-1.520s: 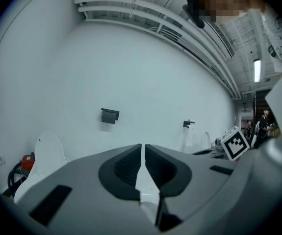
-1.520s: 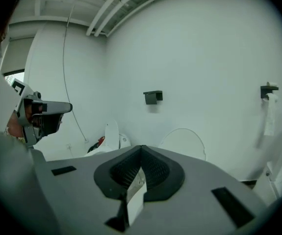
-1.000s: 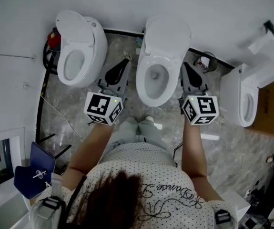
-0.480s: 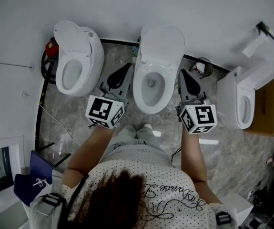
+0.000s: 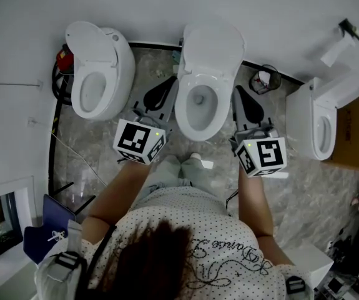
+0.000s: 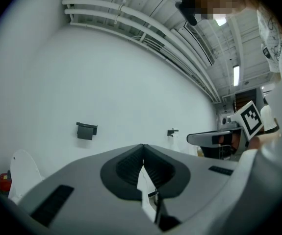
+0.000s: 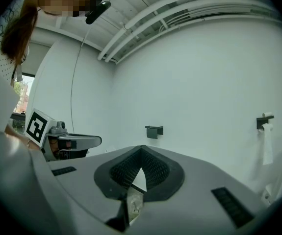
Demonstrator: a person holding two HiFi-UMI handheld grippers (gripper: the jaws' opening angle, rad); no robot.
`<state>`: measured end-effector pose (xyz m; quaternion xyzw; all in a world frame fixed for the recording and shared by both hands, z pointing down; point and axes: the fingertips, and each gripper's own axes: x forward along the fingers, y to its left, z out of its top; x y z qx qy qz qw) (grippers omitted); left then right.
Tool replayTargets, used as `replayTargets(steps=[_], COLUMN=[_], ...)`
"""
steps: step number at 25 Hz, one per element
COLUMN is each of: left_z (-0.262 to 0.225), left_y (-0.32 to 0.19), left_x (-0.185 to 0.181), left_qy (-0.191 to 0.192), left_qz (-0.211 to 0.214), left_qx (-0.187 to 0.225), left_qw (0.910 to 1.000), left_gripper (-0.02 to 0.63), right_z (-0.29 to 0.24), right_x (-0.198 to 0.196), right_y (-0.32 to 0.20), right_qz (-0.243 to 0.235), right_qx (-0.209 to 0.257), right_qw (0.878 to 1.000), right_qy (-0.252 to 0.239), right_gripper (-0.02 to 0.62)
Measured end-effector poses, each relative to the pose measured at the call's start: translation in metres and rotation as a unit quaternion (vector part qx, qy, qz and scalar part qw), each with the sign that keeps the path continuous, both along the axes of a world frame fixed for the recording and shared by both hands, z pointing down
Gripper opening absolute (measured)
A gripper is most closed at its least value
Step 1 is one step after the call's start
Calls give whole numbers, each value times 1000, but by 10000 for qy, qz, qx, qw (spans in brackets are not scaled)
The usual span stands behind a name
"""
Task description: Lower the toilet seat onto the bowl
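The middle white toilet (image 5: 198,108) stands against the wall with its lid (image 5: 215,45) raised; I cannot tell from above whether the seat ring lies on the bowl. My left gripper (image 5: 165,85) hovers at the bowl's left side, shut and empty. My right gripper (image 5: 240,94) hovers at the bowl's right side, also shut and empty. Neither touches the toilet. In the left gripper view the jaws of the left gripper (image 6: 142,150) meet tip to tip before a bare white wall. The right gripper view shows the right gripper (image 7: 141,151) closed in the same way.
A second toilet (image 5: 98,67) stands at the left with a red object (image 5: 62,58) behind it. A third toilet (image 5: 319,120) and a cardboard box (image 5: 357,130) are at the right. A small bin (image 5: 263,80) sits by the wall. A paper holder (image 7: 265,120) hangs there.
Both grippers have lifted slightly while staying on either side of the middle bowl. The head view has shifted a little. The toilet lid has not moved.
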<state>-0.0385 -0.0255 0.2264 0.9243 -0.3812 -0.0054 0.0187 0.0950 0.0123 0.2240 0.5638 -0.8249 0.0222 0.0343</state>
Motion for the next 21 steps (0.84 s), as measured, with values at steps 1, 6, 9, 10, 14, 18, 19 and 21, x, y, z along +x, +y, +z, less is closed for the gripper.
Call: replayTargets(steps=[1, 6, 9, 10, 14, 18, 19, 21], left_z=[1, 6, 6, 5, 5, 5, 5, 5], left_y=[-1, -4, -4, -4, -4, -5, -5, -6], left_x=[1, 3, 5, 5, 7, 7, 7, 7], left_qy=[-3, 9, 0, 1, 8, 21, 20, 14], left_qz=[7, -1, 10, 10, 17, 2, 0, 0], left_qx=[1, -21, -20, -22, -20, -38, -42, -47], left_qw=[10000, 10000, 10000, 10000, 10000, 10000, 10000, 10000], left_gripper=[5, 5, 5, 5, 5, 5, 5, 5], right_z=[0, 3, 2, 1, 0, 1, 1, 2], right_x=[1, 7, 10, 10, 10, 10, 10, 11], right_y=[0, -1, -1, -1, -2, -3, -3, -4], right_qz=[8, 81, 114, 113, 96, 86, 87, 97], right_qx=[4, -18, -26, -26, -8, -26, -30, -36], right_qw=[10000, 10000, 9999, 9999, 9999, 9999, 10000, 9999], right_qy=[-17, -54, -65, -67, -68, -48, -35, 1], right_gripper=[9, 9, 9, 9, 9, 9, 9, 9])
